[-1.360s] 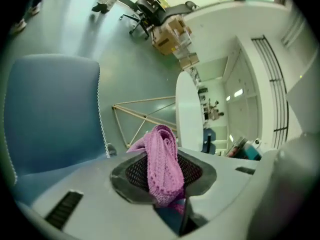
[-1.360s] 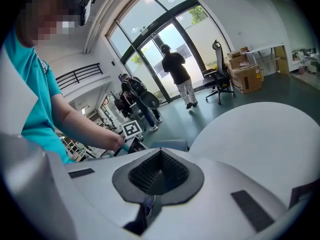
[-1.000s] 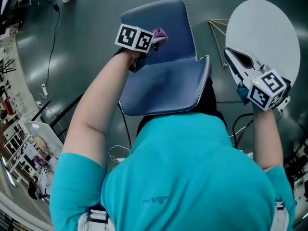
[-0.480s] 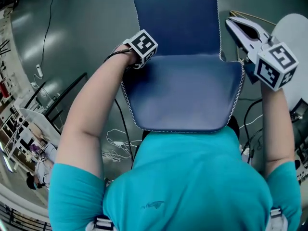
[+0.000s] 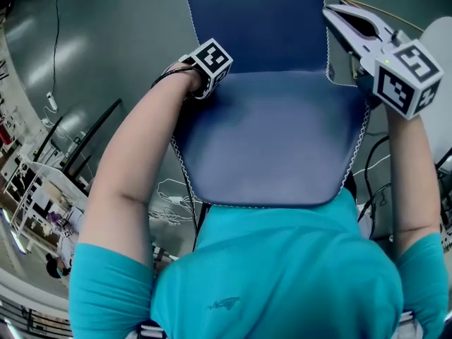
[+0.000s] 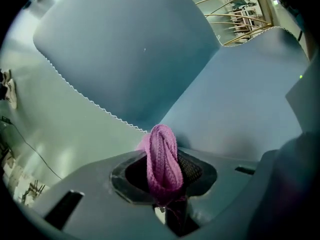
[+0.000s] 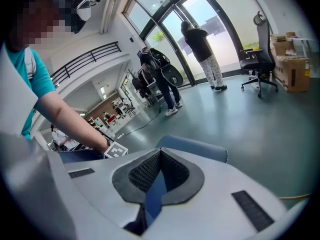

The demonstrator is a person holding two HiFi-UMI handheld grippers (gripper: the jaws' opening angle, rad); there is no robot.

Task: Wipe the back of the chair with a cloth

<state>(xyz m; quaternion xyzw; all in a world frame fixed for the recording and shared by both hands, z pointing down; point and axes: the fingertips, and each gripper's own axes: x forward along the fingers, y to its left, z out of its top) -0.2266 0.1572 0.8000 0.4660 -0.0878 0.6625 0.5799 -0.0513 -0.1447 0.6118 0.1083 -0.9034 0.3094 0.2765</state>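
The blue padded chair (image 5: 272, 140) fills the middle of the head view, its back (image 5: 258, 20) at the top. My left gripper (image 5: 205, 73) is at the chair's left edge, where back and seat meet, with its jaws hidden under the marker cube. In the left gripper view it (image 6: 162, 136) is shut on a bunched pink cloth (image 6: 161, 164), close to the blue upholstery (image 6: 130, 49) and its stitched edge. My right gripper (image 5: 332, 11) is by the back's right edge; its jaws meet with nothing between them (image 7: 159, 154).
A white round table (image 5: 441, 41) and a gold wire frame (image 5: 367, 7) stand to the right of the chair. Cables (image 5: 169, 189) lie on the grey floor and racks (image 5: 35, 182) line the left. People (image 7: 200, 49), an office chair (image 7: 260, 59) and cardboard boxes (image 7: 292, 71) stand far off.
My left gripper with the cloth has come down from the top of the chair back to its lower left edge. My right gripper has moved from the white table to the back's right edge.
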